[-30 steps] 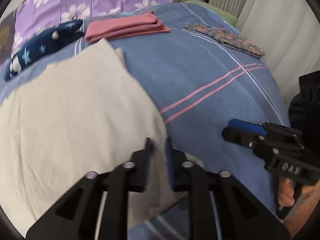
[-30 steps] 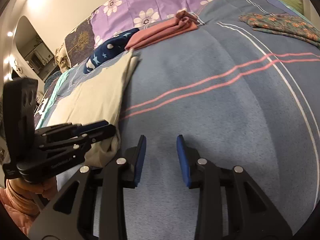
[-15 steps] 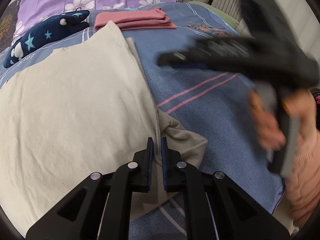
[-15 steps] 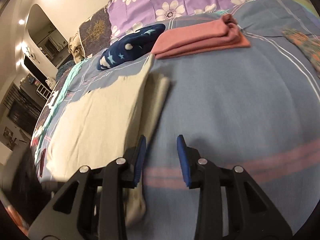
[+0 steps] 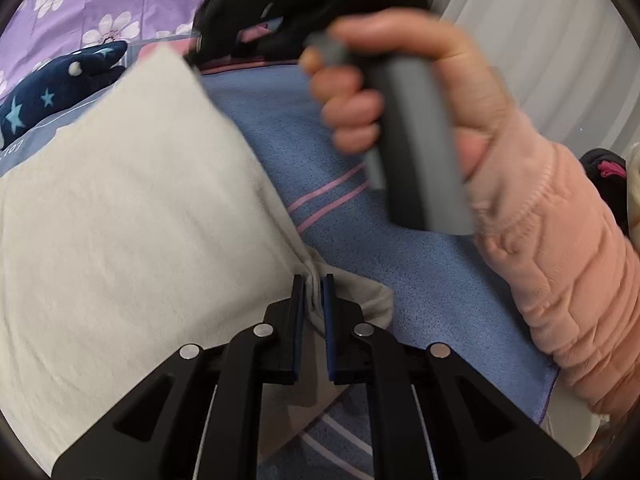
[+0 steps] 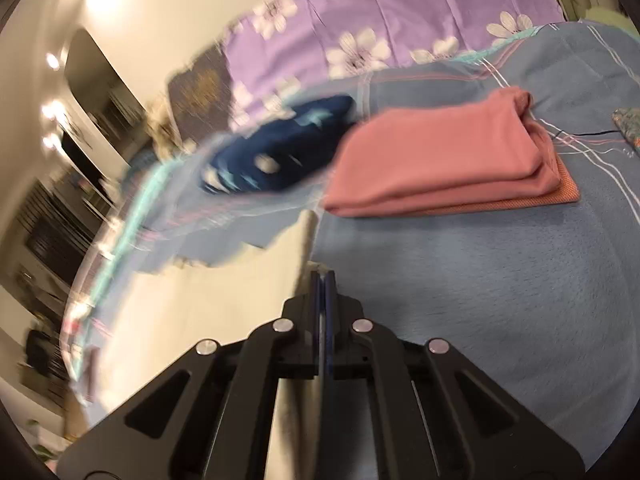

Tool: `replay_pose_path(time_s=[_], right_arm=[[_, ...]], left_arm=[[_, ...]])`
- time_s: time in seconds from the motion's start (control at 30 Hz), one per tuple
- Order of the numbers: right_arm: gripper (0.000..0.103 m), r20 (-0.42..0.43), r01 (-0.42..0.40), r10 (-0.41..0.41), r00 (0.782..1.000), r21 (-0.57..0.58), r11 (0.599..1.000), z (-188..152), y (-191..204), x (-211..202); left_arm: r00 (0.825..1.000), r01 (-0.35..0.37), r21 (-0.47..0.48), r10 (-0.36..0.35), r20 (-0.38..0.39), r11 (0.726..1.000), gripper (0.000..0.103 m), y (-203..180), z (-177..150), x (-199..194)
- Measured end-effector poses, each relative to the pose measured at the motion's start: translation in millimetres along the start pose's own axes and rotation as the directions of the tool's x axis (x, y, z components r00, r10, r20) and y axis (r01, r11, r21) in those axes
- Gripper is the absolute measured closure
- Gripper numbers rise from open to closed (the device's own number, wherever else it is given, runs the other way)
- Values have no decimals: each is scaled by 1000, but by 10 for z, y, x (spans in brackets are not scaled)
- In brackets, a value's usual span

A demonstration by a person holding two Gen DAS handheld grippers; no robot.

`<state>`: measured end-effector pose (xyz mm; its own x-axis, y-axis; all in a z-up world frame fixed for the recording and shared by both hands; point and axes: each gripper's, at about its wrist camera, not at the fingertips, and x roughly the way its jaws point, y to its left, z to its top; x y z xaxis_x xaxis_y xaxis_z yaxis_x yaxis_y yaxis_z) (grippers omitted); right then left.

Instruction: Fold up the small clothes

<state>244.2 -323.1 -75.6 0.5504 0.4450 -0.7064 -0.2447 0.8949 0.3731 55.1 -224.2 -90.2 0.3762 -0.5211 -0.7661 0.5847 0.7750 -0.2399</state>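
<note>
Claws pinch cream shirt; pink stack right-view only.

No word, brand, number or sign can be read in either view. The left wrist view shows a few pale letters on the grey-blue bed sheet at the far left edge, beside the navy star-print cloth, but they are cut off and too small to make out. The right wrist view is blurred and shows no lettering.
</note>
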Motion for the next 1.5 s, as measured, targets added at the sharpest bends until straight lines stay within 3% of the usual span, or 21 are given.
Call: replay_pose_path(time_s=[0.07, 0.13, 0.17, 0.23, 0.37, 0.47, 0.53, 0.6, 0.63, 0.67, 0.73, 0.83, 0.9, 1.0, 1.13, 1.2, 1.27, 1.33, 1.37, 1.43, 1.5], right_arm=[[101, -33, 6, -6, 999, 15, 1000, -89, -95, 174], [101, 9, -33, 33, 999, 58, 998, -133, -167, 105], [100, 23, -17, 15, 1000, 79, 997, -138, -191, 39], [97, 50, 28, -33, 998, 81, 996, -163, -200, -141], [95, 76, -67, 64, 995, 33, 997, -414, -142, -669], [85, 70, -83, 86, 994, -44, 996, -788, -77, -993], [82, 54, -72, 76, 996, -70, 995, -1059, -67, -1161], [82, 46, -67, 69, 997, -48, 997, -1335, -129, -1309], [82, 43, -72, 73, 996, -22, 997, -1395, -131, -1323], [82, 42, -80, 80, 996, -2, 997, -1478, -156, -1375], [82, 36, -98, 98, 994, 0, 995, -1587, -120, -1440], [82, 15, -119, 120, 993, -67, 991, -1675, 76, -1446], [82, -15, -132, 131, 991, -121, 984, -1702, 229, -1388], [82, -53, -105, 97, 994, -179, 978, -1726, 376, -1244], [88, -97, -15, -5, 995, -200, 980, -1745, 397, -1040], [98, -81, -23, 11, 997, -144, 989, -1747, 329, -1093], [101, -51, -8, 4, 999, -78, 997, -1784, 179, -1201], [101, -39, -81, 82, 996, 30, 996, -1851, 8, -1270], [103, -43, -70, 72, 996, 51, 996, -1879, -22, -1269], [103, -56, 32, -30, 998, 38, 999, -1926, -7, -1256], [103, -49, 51, -49, 998, 52, 997, -1951, 45, -1315]], left_arm=[[1000, 11, 11, -11, 2, 1000, 96, 3, 2, 10], [1000, 28, 10, -28, 9, 1000, 94, 19, -10, -2], [999, 44, 7, -44, 15, 999, 90, 28, -19, -10], [998, 65, 4, -65, 21, 998, 85, 33, -13, -39], [995, 95, 28, -96, 26, 995, 65, -61, -28, -52], [992, 122, 26, -123, 32, 992, 61, -103, -44, -80], [971, 236, -5, -236, 45, 972, 61, -85, -56, -161], [929, 368, -24, -366, 59, 929, 61, -80, -69, -272], [924, 376, -1, -375, 78, 927, 60, -97, -86, -355], [929, 360, 18, -360, 88, 933, 59, -131, -127, -420], [955, 275, 46, -278, 100, 960, 59, -137, -201, -544], [984, 132, 13, -132, 119, 991, 59, 65, -320, -703], [991, 41, -29, -36, 131, 999, 59, 274, -401, -800], [986, -72, -109, 87, 139, 991, 58, 532, -573, -965], [977, -140, -199, 168, 131, 970, 54, 898, -705, -1061], [973, -163, -214, 193, 126, 963, 54, 1014, -790, -1090], [974, -161, -227, 192, 122, 961, 54, 1085, -862, -1116], [976, -146, -243, 180, 122, 959, 53, 1170, -904, -1133], [977, -139, -247, 174, 127, 959, 53, 1187, -915, -1141], [976, -137, -246, 172, 130, 960, 53, 1197, -929, -1147], [976, -136, -240, 172, 134, 961, 53, 1179, -943, -1155]])
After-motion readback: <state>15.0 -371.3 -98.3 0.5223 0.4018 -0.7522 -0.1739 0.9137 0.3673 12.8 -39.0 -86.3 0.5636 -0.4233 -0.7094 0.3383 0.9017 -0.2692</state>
